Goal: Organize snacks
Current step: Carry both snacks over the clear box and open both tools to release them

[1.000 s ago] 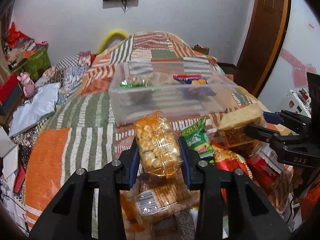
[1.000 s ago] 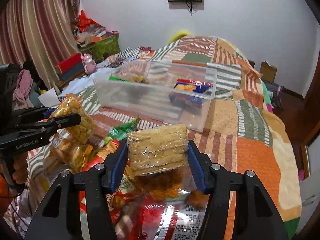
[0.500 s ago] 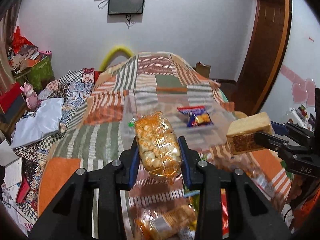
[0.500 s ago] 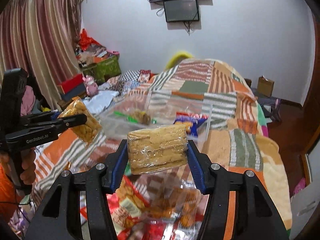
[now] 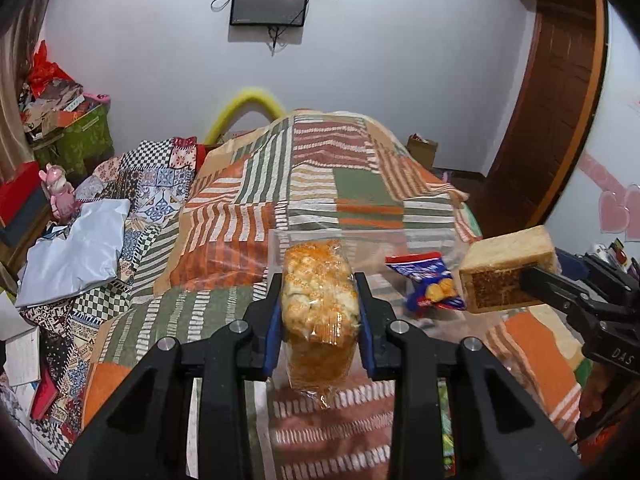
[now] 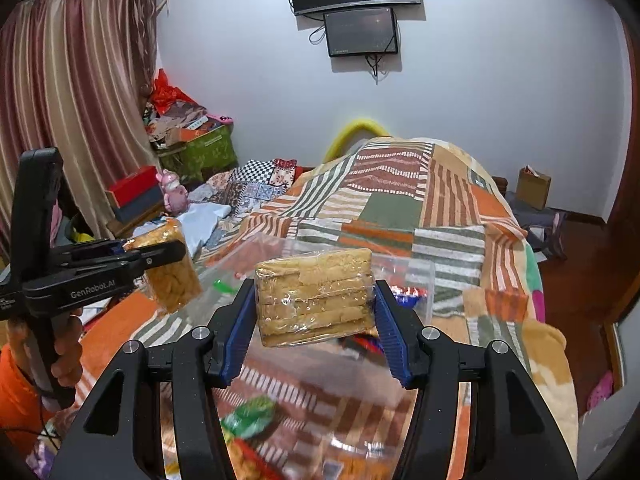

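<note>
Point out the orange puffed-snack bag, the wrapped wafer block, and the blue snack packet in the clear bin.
orange puffed-snack bag (image 5: 318,304), left wrist view, middle of bag.
wrapped wafer block (image 6: 316,296), right wrist view, front face.
blue snack packet (image 5: 430,282), left wrist view, packet front.

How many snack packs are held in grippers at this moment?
2. The orange puffed-snack bag is clamped in the left gripper; the wrapped biscuit pack is clamped in the right gripper. Other snacks lie loose and may be partly hidden.

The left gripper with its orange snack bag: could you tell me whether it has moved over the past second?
Yes. The left gripper rose and moved forward: its snack bag was short of the clear bin, above the snack pile, and now hangs over the bin.
</note>
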`<state>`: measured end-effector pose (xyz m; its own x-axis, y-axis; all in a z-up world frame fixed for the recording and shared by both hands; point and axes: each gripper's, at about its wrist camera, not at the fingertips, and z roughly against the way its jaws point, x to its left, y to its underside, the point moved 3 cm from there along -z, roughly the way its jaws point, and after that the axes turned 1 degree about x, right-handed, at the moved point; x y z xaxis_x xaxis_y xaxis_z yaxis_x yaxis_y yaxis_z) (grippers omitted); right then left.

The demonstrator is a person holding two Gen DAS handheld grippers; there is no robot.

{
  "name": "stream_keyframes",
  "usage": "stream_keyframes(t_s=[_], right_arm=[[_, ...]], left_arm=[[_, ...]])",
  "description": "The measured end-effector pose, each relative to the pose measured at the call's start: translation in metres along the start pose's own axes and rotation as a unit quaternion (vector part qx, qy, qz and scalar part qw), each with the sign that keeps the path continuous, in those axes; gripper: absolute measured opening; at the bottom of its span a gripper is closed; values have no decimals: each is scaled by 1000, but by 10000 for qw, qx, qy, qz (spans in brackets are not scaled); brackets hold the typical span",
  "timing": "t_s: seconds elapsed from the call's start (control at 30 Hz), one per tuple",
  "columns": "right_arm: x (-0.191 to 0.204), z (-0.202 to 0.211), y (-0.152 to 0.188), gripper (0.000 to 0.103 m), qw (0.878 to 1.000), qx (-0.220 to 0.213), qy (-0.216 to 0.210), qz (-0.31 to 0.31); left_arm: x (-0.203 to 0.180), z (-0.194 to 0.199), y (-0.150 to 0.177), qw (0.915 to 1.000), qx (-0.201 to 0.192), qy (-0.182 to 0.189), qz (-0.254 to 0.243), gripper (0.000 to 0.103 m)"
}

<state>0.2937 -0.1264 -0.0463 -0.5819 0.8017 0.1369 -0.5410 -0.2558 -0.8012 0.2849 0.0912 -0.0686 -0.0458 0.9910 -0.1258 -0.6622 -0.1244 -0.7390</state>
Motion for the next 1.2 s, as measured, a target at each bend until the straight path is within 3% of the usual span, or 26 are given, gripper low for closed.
stream_keyframes(t_s=[0.27, 0.6, 0.97, 1.07, 1.2], right_arm=[[3, -39, -11, 53, 9996, 287, -17, 79], [7, -93, -2, 53, 9939, 1068, -84, 251], [10, -118, 16, 53, 9863, 1605, -19, 373], [11, -115, 16, 53, 9864, 1592, 12, 410], [11, -107, 14, 53, 9867, 1543, 103, 496]], left_arm=[[9, -29, -11, 9999, -16, -112, 19, 31], [6, -75, -5, 9988, 296, -306, -241, 31], [5, -86, 8, 9971, 565, -363, -363, 31], [5, -85, 12, 9970, 623, -295, -356, 35], [1, -77, 13, 9973, 626, -190, -324, 53]])
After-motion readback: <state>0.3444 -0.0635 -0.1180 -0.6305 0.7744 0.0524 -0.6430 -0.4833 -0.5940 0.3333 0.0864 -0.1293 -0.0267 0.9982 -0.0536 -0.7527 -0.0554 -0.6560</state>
